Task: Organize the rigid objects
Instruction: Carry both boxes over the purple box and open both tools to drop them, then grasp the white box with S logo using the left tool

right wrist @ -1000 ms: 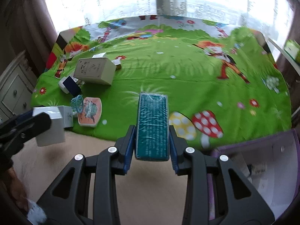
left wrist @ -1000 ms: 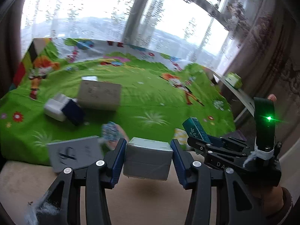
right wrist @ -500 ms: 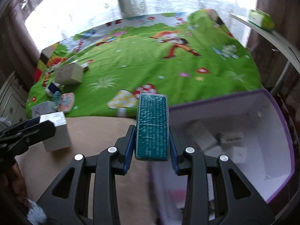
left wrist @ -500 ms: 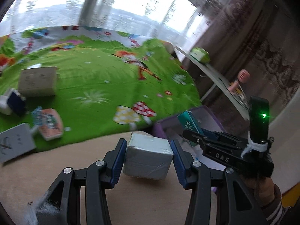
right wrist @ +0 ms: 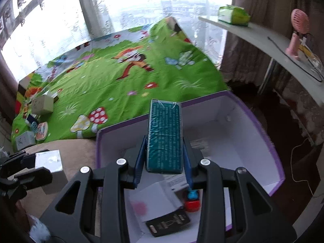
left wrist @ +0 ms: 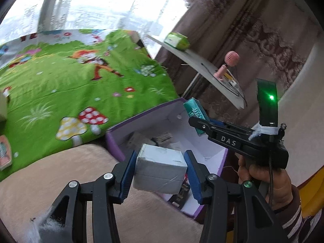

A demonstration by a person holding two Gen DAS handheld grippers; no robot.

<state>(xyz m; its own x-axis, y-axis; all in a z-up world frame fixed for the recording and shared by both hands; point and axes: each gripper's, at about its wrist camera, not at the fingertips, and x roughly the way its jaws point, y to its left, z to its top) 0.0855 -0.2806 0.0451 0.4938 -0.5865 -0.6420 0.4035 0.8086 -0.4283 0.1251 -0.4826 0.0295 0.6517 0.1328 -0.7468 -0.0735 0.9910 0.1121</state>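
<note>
Left gripper (left wrist: pixel 160 169) is clamping a grey box (left wrist: pixel 161 169) at the purple bin's (right wrist: pixel 263 129) edge while right gripper (right wrist: pixel 163 162) is gripping a teal box (right wrist: pixel 164 139) over it, hiding blurred contents.

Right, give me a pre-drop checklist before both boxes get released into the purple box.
1. Left hand-held gripper clamped on the white box: ok.
2. Right hand-held gripper clamped on the teal box: ok.
3. Teal box over the opening of the purple box: ok.
4. White box over that opening: not ok; it hangs at the near rim, partly over the beige surface.
5. Free space inside: ok toward the far wall; the near end already holds a black box, a red-and-blue item and papers.
6. The two grippers apart from each other: ok.
</note>
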